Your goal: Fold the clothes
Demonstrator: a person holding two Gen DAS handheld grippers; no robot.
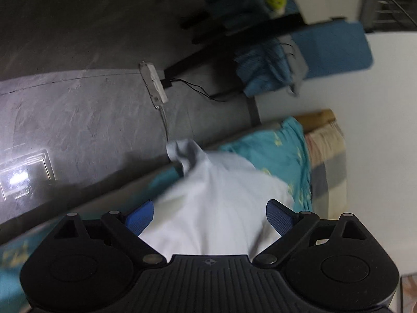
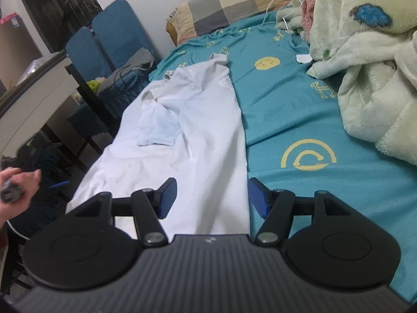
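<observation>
Both tools stood with their blue-padded jaws spread and nothing pinched between them: the left tool (image 1: 209, 215) hung over the white shirt (image 2: 187, 120) near the bed's edge, and the right tool (image 2: 212, 198) hovered above the shirt's lower hem, its pads clear of the cloth. That shirt was thin, smooth cotton, laid lengthwise along the near side of the bed, one short sleeve (image 2: 159, 127) folded across its chest and the collar (image 2: 219, 58) towards the pillow. Beneath it lay a teal sheet (image 2: 286, 99) printed with yellow smiling faces and letters, flat but lightly creased. A checked pillow (image 2: 234, 5) in tan and grey sat at the head, and a fluffy cream blanket (image 2: 365, 65) was heaped along the far side. Beside the bed stood a blue padded chair (image 2: 114, 31) and a grey concrete floor (image 1: 78, 109). A person's hand (image 2: 18, 190) gripped a handle at the left edge of the right wrist view.
</observation>
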